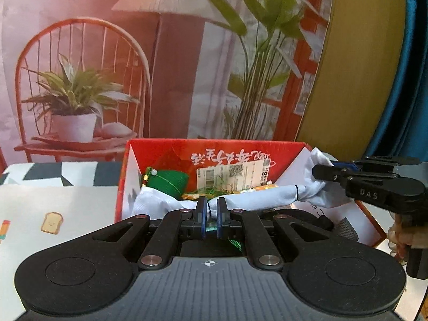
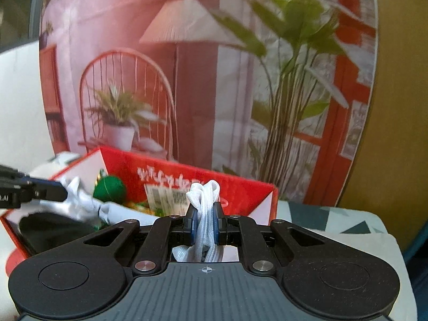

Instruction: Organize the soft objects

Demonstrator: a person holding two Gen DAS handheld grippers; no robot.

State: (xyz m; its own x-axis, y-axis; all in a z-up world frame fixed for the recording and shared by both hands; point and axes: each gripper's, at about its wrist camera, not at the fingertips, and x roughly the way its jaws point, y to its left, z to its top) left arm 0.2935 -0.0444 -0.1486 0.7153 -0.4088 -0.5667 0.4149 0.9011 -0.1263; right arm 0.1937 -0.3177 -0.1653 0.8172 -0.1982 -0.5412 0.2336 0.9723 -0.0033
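A white cloth (image 1: 256, 200), thin and limp, is stretched between the two grippers above the open red box (image 1: 214, 149) that stands on the patterned table (image 1: 32, 214). The left gripper (image 1: 211, 214) is pinched tight on a gathered section marked by a dark band, and the right gripper (image 2: 205, 223) is closed on a bunched end of the same fabric. The piece is judged light, soft and easily creased, with little risk of breakage; slippage is likelier where only a thin fold is caught, so thicker bunched parts are best gripped. A green wound ball (image 1: 168, 183) and a labelled packet (image 1: 232, 175) are seen inside the box
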